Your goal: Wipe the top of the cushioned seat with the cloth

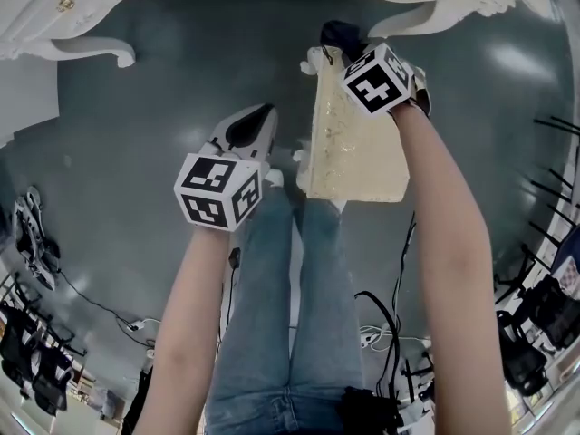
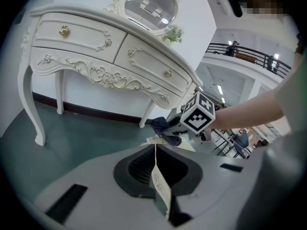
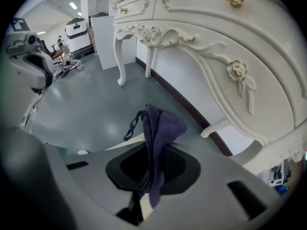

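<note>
The cream cushioned seat [image 1: 353, 152] stands on the grey floor in front of the person's legs. My right gripper [image 1: 337, 48] is over the seat's far end, shut on a dark blue cloth [image 1: 343, 33]. In the right gripper view the cloth [image 3: 158, 128] stands bunched up out of the shut jaws. The left gripper view shows the cloth [image 2: 160, 126] just above the seat's edge [image 2: 184, 145]. My left gripper [image 1: 263, 114] hangs left of the seat, apart from it. Its jaws are shut, with only a thin cream strip [image 2: 160, 188] along their seam.
An ornate white dressing table [image 2: 96, 51] with carved legs [image 1: 100, 48] stands just beyond the seat, and its mirror [image 2: 151, 6] is above. Cables [image 1: 385, 315] lie on the floor near the person's feet. Dark racks [image 1: 27, 234] line the left side.
</note>
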Motion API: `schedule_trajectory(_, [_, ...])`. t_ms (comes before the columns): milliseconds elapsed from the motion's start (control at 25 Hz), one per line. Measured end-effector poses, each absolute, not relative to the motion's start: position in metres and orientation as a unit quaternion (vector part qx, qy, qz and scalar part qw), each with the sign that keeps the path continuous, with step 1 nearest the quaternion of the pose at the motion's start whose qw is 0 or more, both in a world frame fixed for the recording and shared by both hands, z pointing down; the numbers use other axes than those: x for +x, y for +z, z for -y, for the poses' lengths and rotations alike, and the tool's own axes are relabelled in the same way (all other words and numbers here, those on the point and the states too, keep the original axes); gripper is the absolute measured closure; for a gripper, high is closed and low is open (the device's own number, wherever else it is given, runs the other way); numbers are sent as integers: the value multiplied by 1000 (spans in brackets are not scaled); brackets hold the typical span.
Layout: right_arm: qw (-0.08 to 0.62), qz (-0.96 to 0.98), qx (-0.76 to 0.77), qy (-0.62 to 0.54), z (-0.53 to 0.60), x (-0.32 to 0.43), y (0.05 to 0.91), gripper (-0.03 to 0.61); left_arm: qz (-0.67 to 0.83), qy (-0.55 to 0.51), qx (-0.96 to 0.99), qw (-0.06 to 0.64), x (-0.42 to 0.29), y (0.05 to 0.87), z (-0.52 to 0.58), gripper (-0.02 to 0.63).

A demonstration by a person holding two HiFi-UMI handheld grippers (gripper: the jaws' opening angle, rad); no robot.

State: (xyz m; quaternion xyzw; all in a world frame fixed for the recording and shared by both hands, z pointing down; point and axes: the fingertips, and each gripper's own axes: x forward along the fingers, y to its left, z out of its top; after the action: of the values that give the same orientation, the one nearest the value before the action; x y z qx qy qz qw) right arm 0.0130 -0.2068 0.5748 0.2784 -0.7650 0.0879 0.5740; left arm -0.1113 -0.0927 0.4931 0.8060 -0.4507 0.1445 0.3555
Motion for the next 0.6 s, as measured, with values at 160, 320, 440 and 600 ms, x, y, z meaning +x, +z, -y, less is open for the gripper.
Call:
schedule_trajectory(160, [577, 758, 281, 118, 207, 8, 588, 543, 463, 144, 797, 361, -124, 500, 96, 608])
schedule_trajectory(320, [571, 758, 278, 148, 203, 0, 600, 543, 469, 145, 791, 365, -130, 504, 96, 609])
schedule_trajectory(440, [585, 756, 260, 138, 200, -5, 604, 543, 471, 148, 788, 367, -133, 508, 95, 609])
schedule_trajectory(600, [617, 759, 194, 75, 191, -10, 607, 543, 473, 145, 784, 374, -132, 510, 93, 607])
